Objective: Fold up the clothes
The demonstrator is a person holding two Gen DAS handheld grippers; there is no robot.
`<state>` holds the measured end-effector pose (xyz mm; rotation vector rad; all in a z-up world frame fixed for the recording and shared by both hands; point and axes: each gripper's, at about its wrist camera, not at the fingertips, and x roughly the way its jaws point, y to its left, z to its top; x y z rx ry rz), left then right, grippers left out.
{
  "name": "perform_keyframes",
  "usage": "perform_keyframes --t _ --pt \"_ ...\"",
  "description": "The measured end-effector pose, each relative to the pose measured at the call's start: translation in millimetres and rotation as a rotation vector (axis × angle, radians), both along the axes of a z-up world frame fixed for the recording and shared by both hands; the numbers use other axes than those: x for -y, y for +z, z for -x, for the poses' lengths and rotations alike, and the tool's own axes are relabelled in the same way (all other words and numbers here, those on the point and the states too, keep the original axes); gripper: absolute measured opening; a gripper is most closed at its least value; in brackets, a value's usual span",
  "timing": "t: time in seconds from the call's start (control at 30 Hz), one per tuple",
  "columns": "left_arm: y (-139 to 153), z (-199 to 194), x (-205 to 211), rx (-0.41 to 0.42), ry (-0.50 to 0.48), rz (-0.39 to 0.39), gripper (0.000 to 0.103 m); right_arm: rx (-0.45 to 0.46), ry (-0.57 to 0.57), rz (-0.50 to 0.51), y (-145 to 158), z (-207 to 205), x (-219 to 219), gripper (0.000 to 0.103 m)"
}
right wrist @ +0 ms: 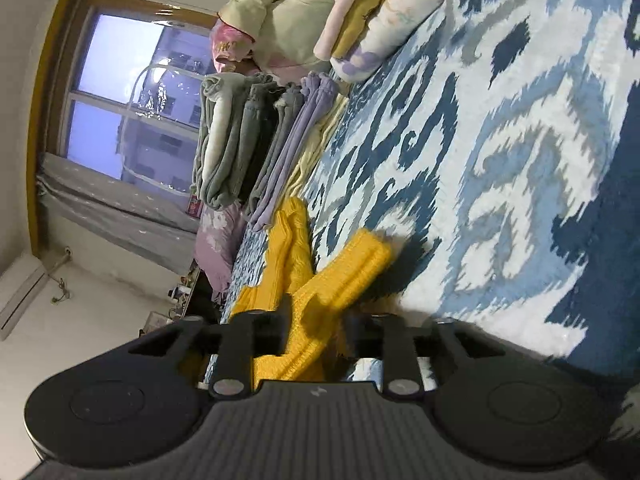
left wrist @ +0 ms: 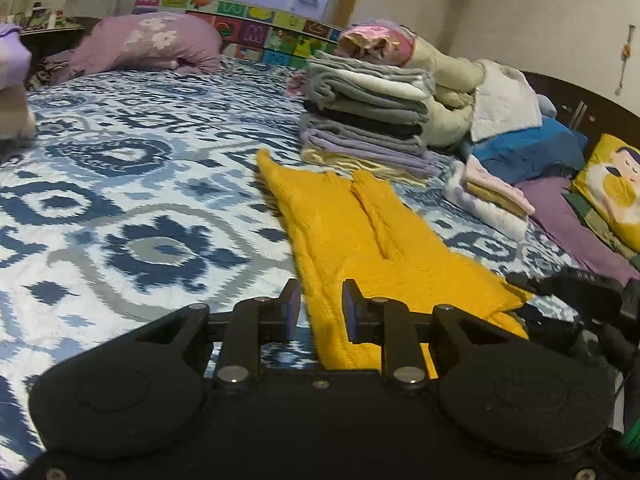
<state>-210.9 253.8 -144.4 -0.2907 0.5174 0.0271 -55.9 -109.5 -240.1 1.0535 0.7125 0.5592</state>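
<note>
A yellow knit garment (left wrist: 360, 232) lies flat on the blue-and-white patterned bedspread (left wrist: 132, 208), running from the middle toward my left gripper (left wrist: 320, 306). The left gripper's jaws stand apart over the garment's near edge, with the yellow cloth between them. In the right wrist view, rolled sideways, the yellow garment (right wrist: 320, 292) passes between the jaws of my right gripper (right wrist: 316, 328). The jaws stand apart around a thick bunched part; whether they pinch it is unclear. The right gripper's black body (left wrist: 576, 300) shows at the right edge of the left wrist view.
A tall stack of folded grey, black and lilac clothes (left wrist: 372, 116) stands just behind the garment, also in the right wrist view (right wrist: 256, 140). A smaller folded pile (left wrist: 492, 196) and cushions lie right. A purple pillow (left wrist: 148, 44) and the window are at the back.
</note>
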Motion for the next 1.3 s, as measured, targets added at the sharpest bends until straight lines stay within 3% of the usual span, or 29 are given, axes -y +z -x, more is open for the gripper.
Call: perform_keyframes --t 0.1,0.17,0.2,0.3,0.43,0.53,0.67,0.87,1.0,1.3 --pt "-13.1 -11.2 18.3 -0.056 -0.071 -0.06 0.021 0.02 0.004 0.038 3.1 -1.8 -5.3 0.03" --pt "-28.9 -21.3 31.9 -0.149 -0.127 -0.139 0.02 0.039 0.008 0.068 5.9 -2.6 -8.0 0.012" --pt "-31.7 -22.1 35.6 -0.157 -0.144 -0.165 0.021 0.05 0.009 0.071 8.0 -2.4 -7.4 0.01" --pt "-22.7 -21.2 32.1 -0.143 -0.164 -0.155 0.021 0.102 0.009 0.063 19.4 4.6 1.7 0.009" --pt "-6.9 -21.3 12.3 -0.081 -0.097 -0.134 0.021 0.116 0.025 0.054 24.5 10.8 10.0 0.01" --pt "-0.1 -44.7 -9.7 -0.039 0.003 -0.087 0.021 0.118 0.038 0.037 27.3 13.0 13.8 0.01" --pt "-6.1 -89.8 -28.3 -0.047 0.053 -0.09 0.021 0.106 0.054 0.036 28.7 12.3 14.4 0.01" --pt "-18.0 -150.0 -38.6 -0.044 -0.002 -0.138 0.02 0.06 0.05 0.051 23.2 13.3 17.7 0.009" --pt "-23.9 -174.7 -46.0 -0.027 -0.043 -0.138 0.02 0.049 0.043 0.068 23.3 16.5 16.9 0.01" --pt "-15.7 -217.4 -51.0 -0.012 -0.122 -0.234 0.02 0.011 0.051 0.096 13.6 12.7 11.3 0.01"
